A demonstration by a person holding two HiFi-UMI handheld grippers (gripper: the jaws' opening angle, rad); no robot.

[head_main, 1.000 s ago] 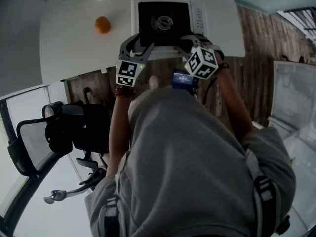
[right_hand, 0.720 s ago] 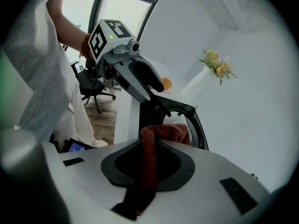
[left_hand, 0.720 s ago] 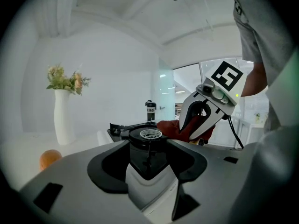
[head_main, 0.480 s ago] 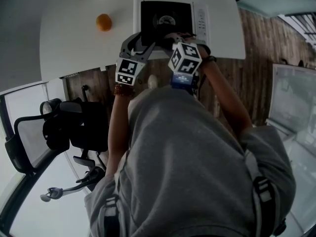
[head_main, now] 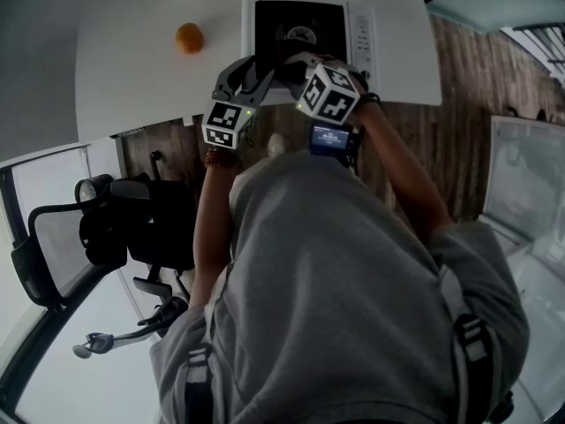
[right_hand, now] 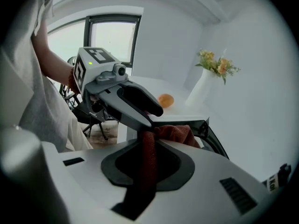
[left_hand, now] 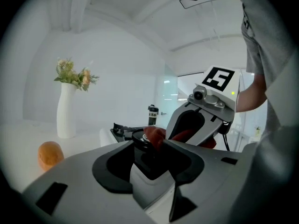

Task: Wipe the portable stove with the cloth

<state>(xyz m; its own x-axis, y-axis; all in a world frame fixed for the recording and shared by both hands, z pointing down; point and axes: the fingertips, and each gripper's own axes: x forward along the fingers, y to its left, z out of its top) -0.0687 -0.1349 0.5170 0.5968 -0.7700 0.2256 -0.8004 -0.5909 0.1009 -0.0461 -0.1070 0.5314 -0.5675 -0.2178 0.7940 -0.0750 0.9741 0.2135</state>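
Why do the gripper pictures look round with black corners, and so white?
Left gripper view: a wide-angle lens bends it into a circle with dark corners; the wall behind the vase is washed out. Right gripper view: same bending; the window glows. Head view: the table edges bow, the grey top looks dim.

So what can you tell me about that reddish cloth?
The rust-red woven cloth is clamped in the right gripper, whose fingers are shut on it. One ribbed strip runs back between the fingers. The rest bunches in soft folds just past their tips, resting on the black top of the white portable stove beside the round burner. It looks like textured fabric. Its full spread is hidden behind the gripper.
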